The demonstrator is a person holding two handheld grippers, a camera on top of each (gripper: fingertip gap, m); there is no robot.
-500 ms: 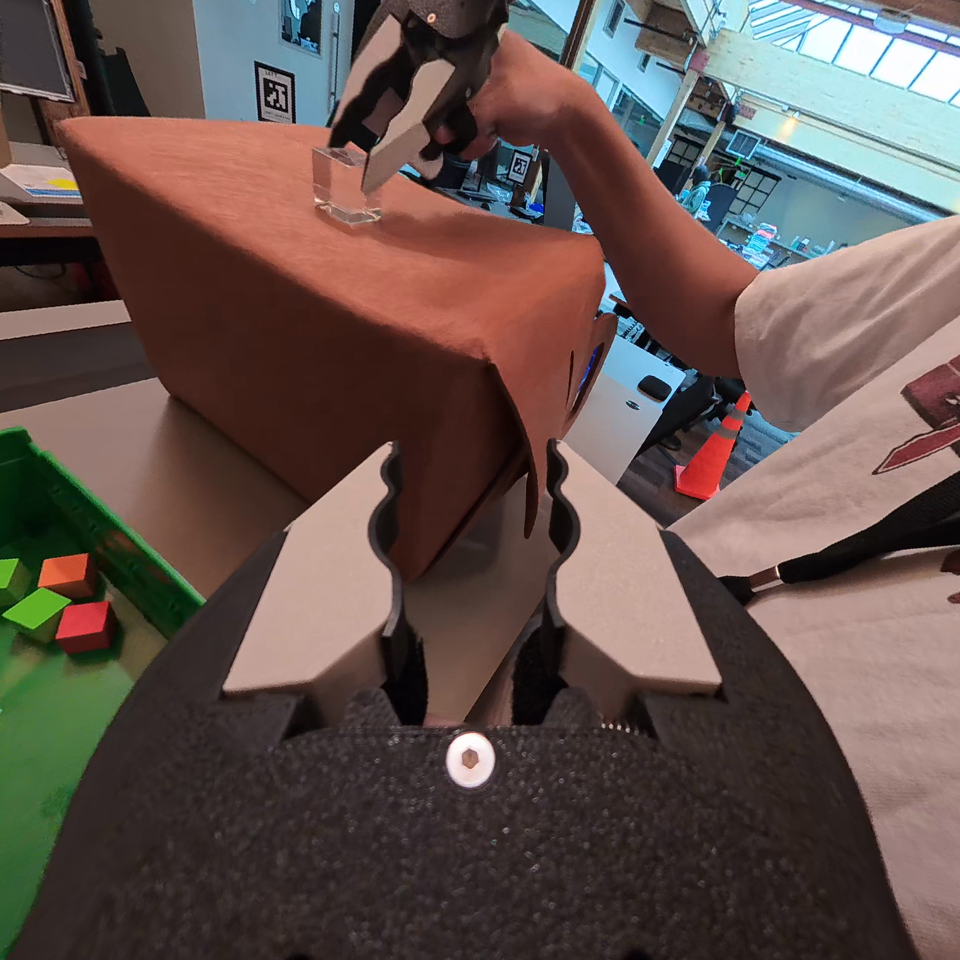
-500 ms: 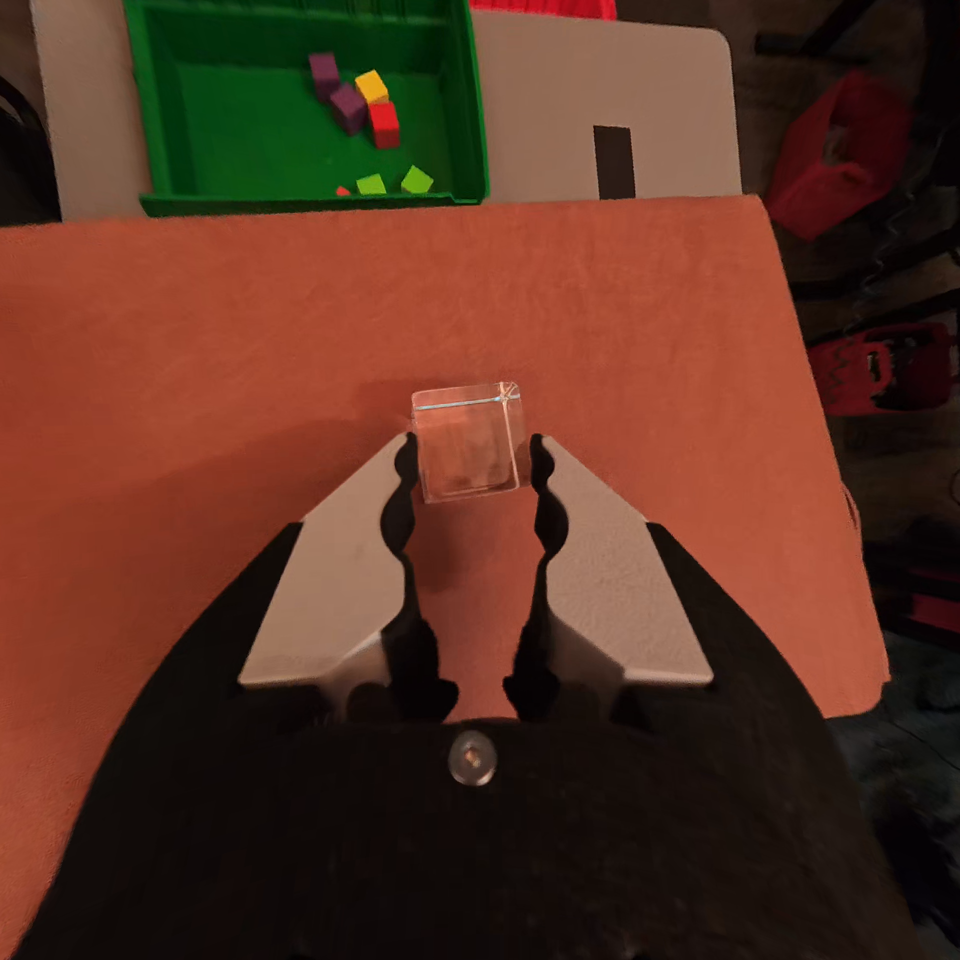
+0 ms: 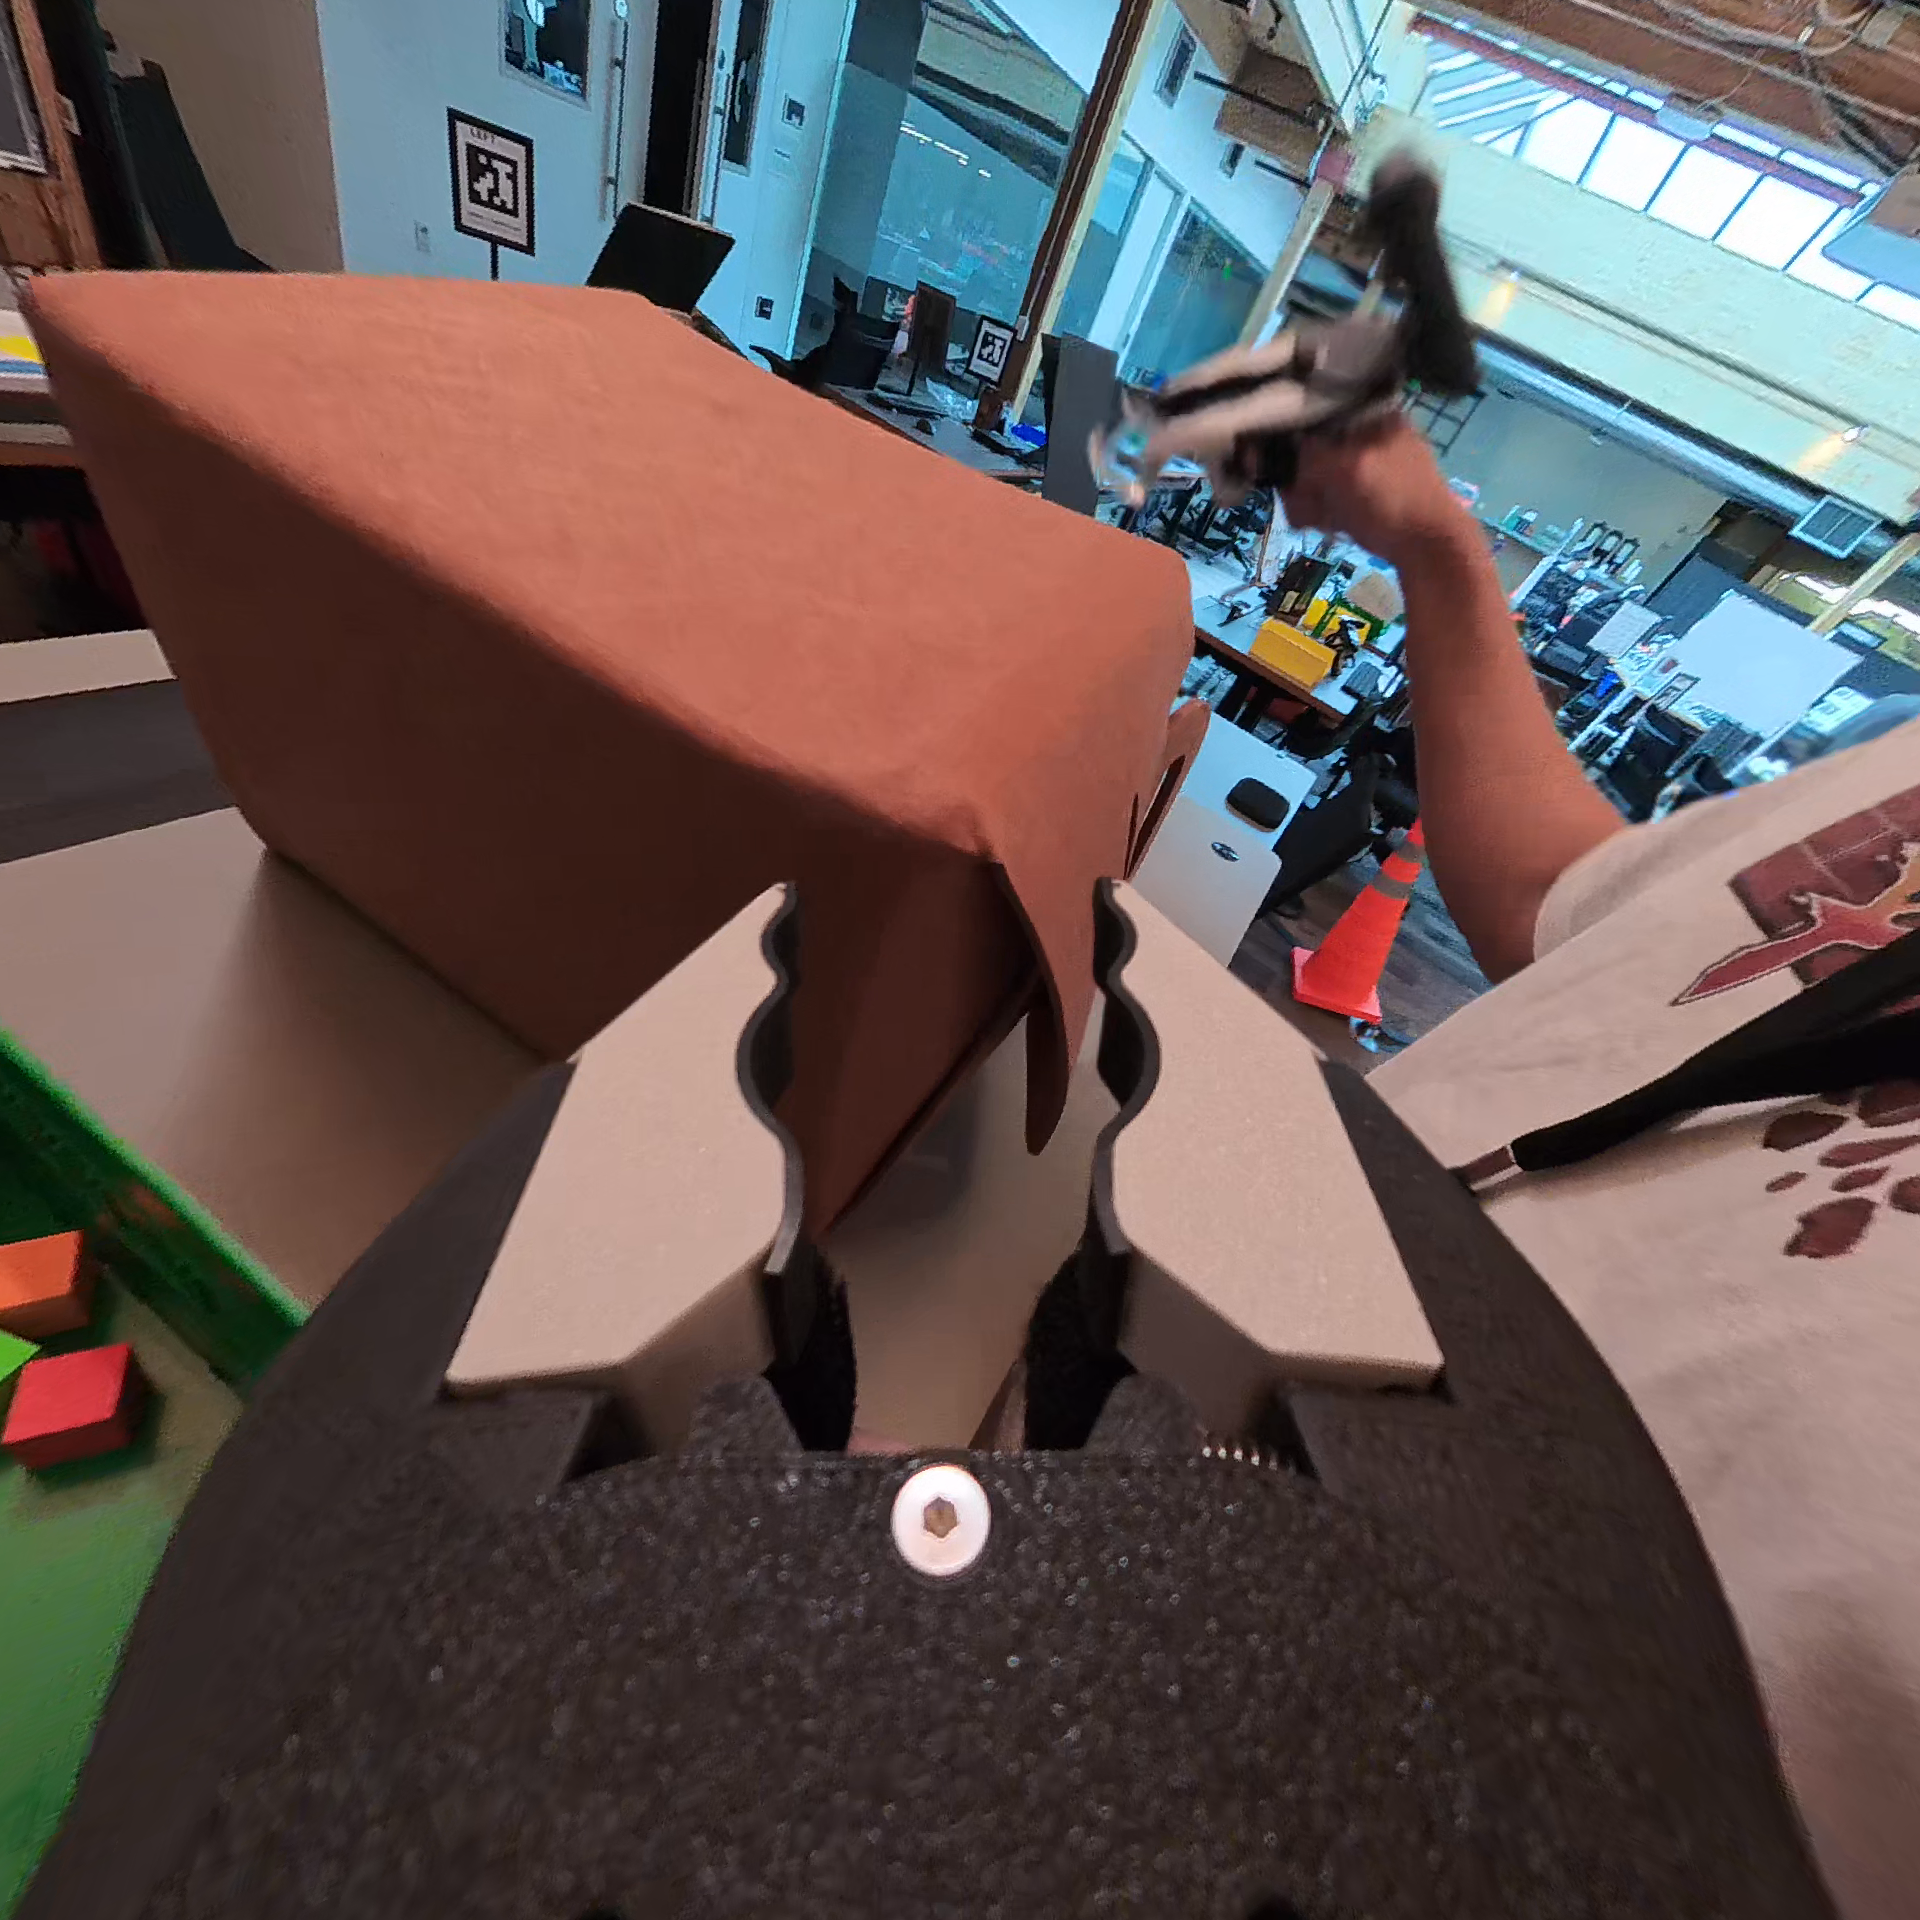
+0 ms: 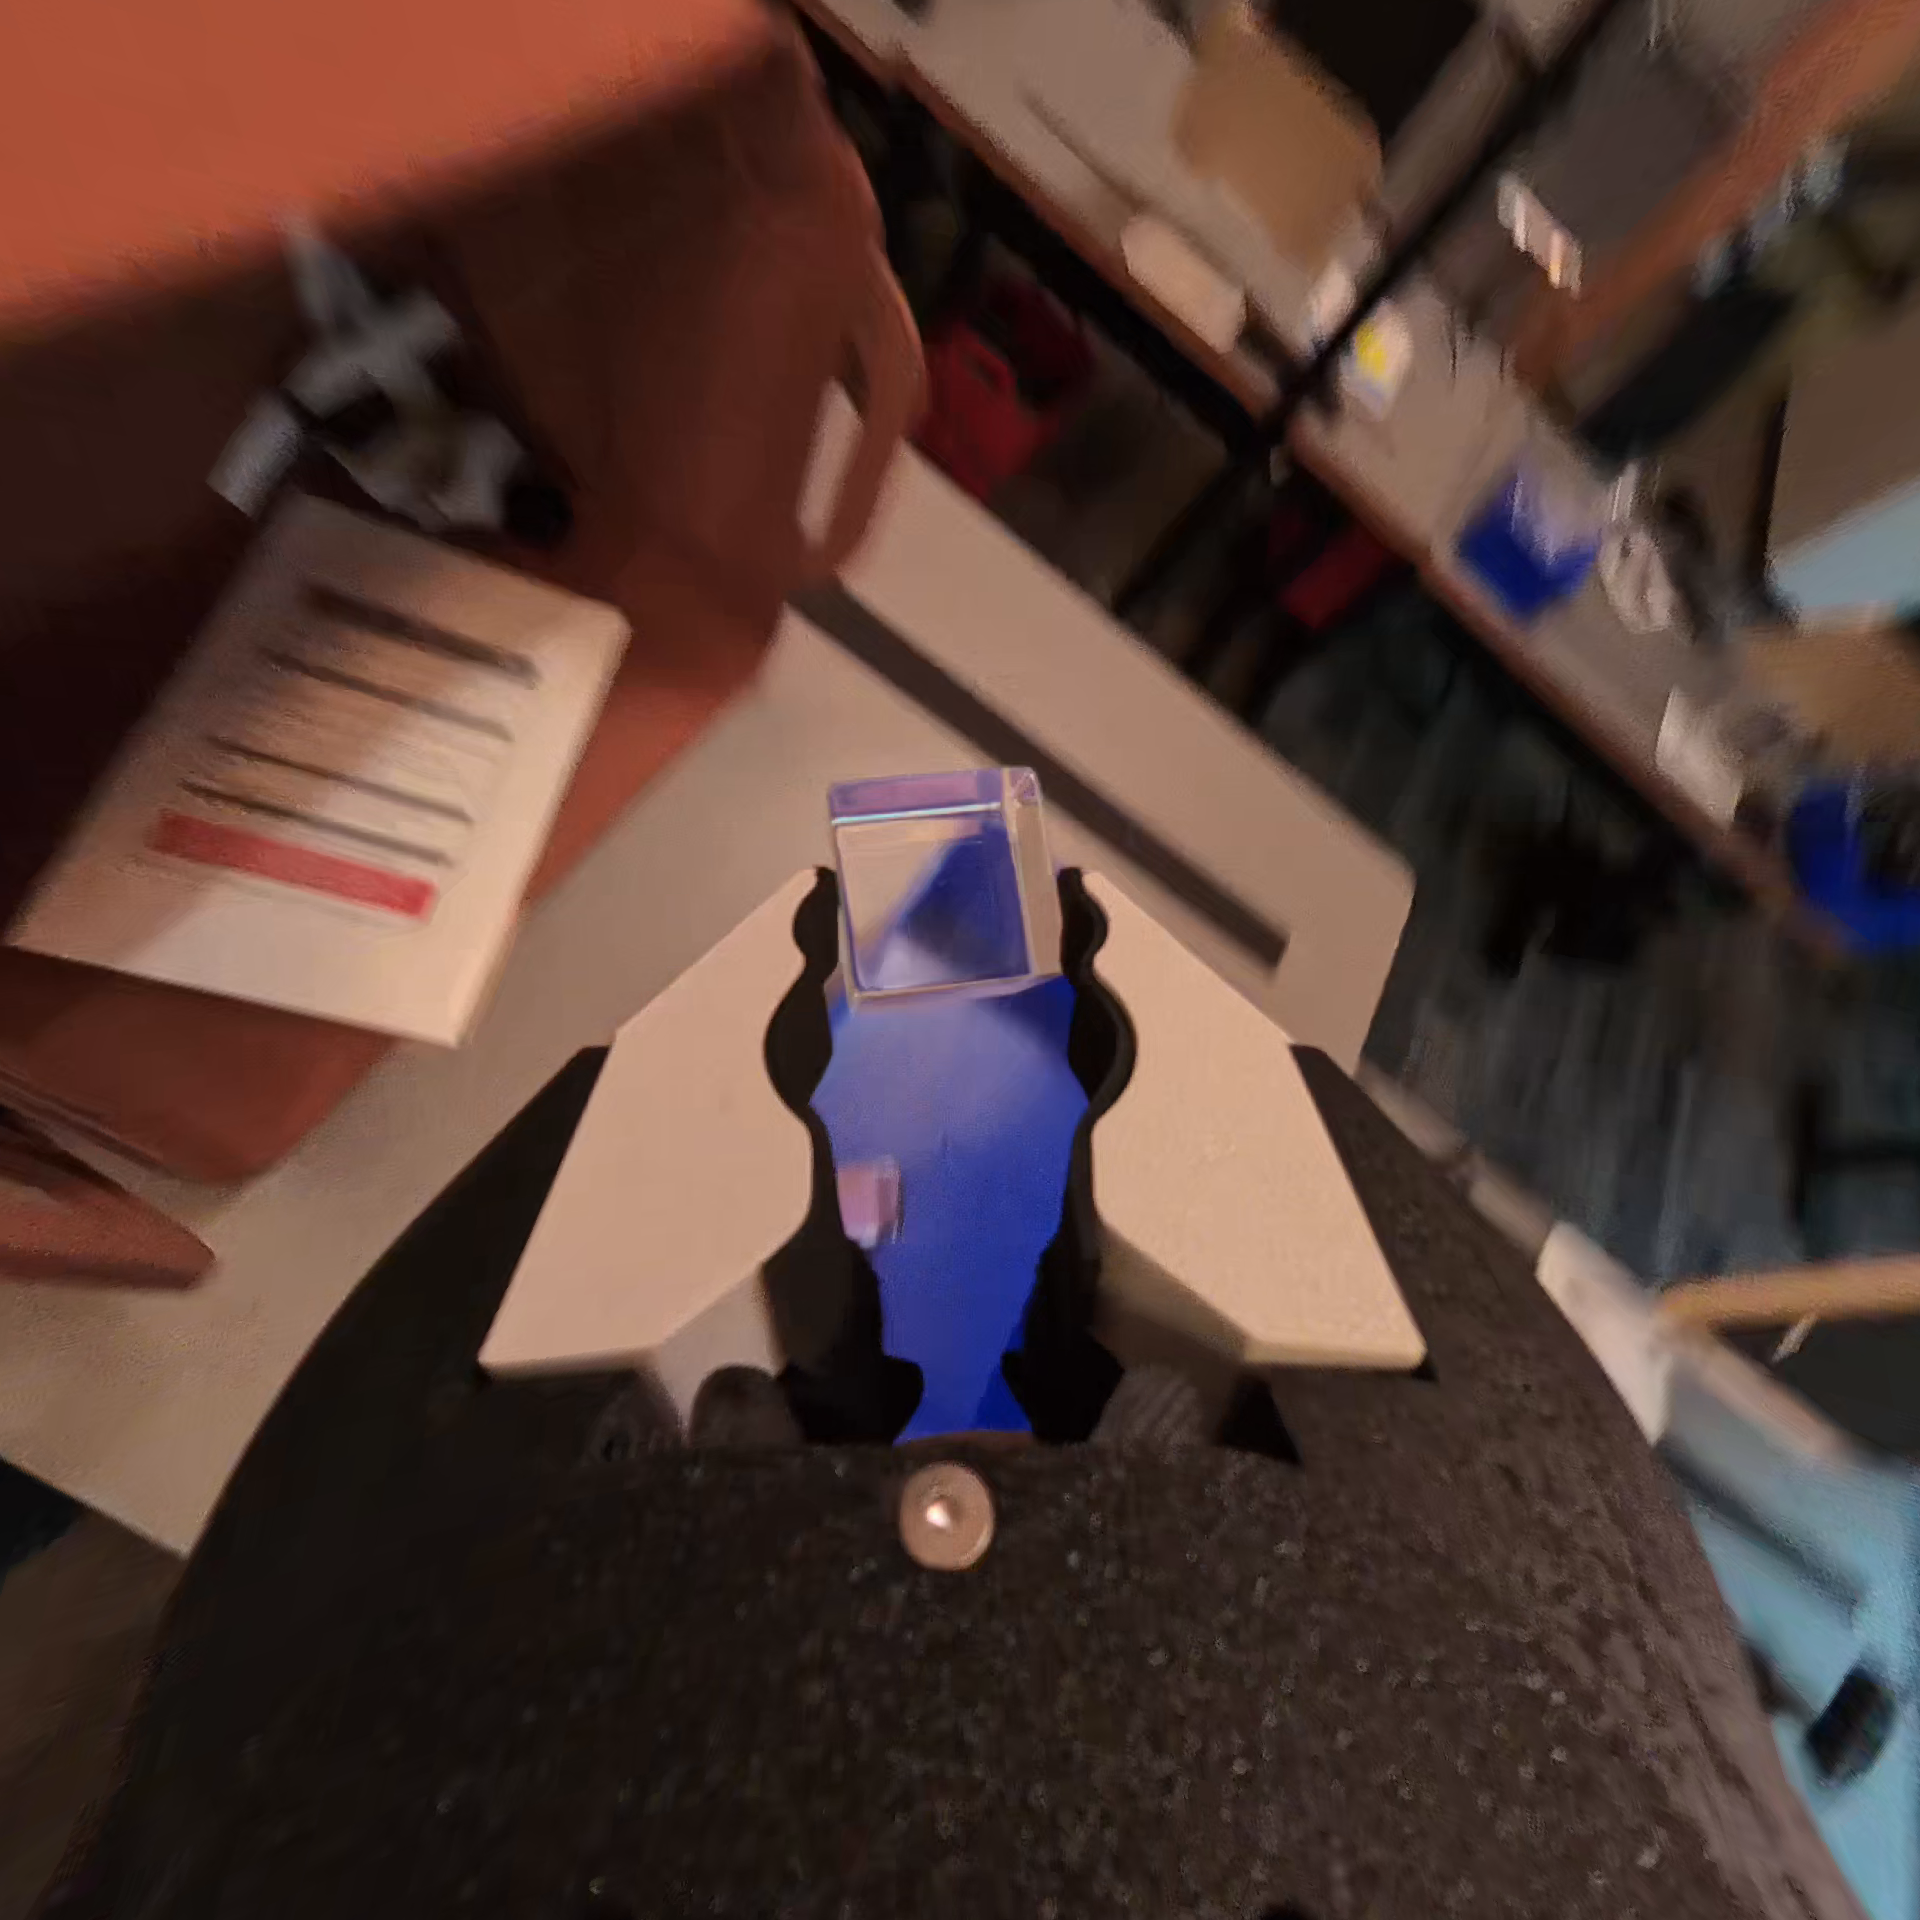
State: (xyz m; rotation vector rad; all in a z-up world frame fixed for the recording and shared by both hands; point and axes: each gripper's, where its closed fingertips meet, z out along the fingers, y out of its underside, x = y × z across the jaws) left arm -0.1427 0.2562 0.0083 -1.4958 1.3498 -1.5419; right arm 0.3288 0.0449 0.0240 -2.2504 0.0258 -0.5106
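While clamped at the tips of the right tongs (image 4: 951, 899), a clear glass cube (image 4: 940, 883) hangs in open air beyond the brown cloth-covered box (image 4: 416, 208).
Cube slightly tilted, without a long axis; left tongs (image 3: 940, 997) gape empty at the box's near corner above the tabletop (image 3: 260, 987).

box cloth (image 3: 582, 582): rust-brown | tray (image 3: 135, 1236): green | blocks: red (image 3: 73, 1403), orange (image 3: 42, 1278) | cube (image 4: 940, 883): clear, blue-tinted | cone (image 3: 1351, 945): orange | tabletop (image 3: 208, 997): grey-beige | tool fingers (image 3: 644, 1195): beige, black-edged
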